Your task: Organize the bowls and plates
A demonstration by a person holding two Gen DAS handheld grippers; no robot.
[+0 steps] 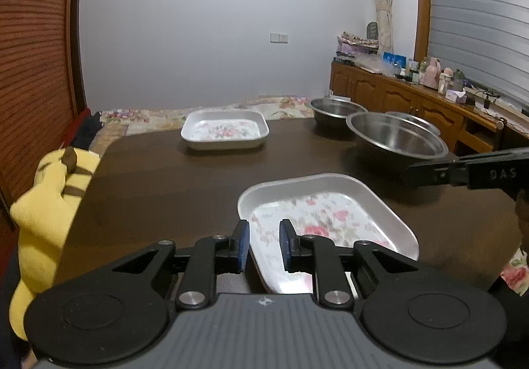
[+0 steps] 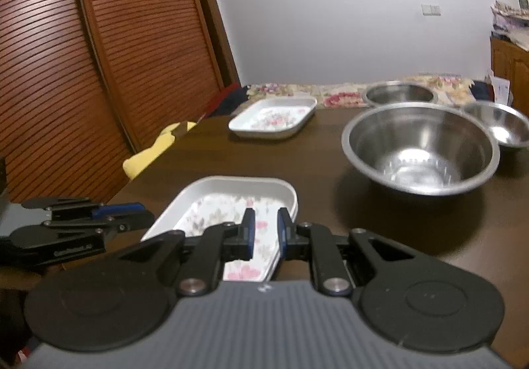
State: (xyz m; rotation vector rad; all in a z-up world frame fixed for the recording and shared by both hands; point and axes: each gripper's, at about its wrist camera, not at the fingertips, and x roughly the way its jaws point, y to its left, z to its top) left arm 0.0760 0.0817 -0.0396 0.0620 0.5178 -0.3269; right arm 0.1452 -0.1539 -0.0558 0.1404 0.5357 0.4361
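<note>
On the table (image 1: 165,177) the near tray (image 1: 327,203) lay by the front edge, the far tray (image 1: 224,131) sat toward the back edge behind it, and three bowls — a large one (image 2: 420,147) in front, two smaller (image 2: 398,93) (image 2: 499,124) behind — clustered toward the back right corner.

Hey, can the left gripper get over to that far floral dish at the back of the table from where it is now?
Probably yes. The left gripper is open over the near floral dish, holding nothing, and only bare tabletop lies between it and the far floral dish.
</note>
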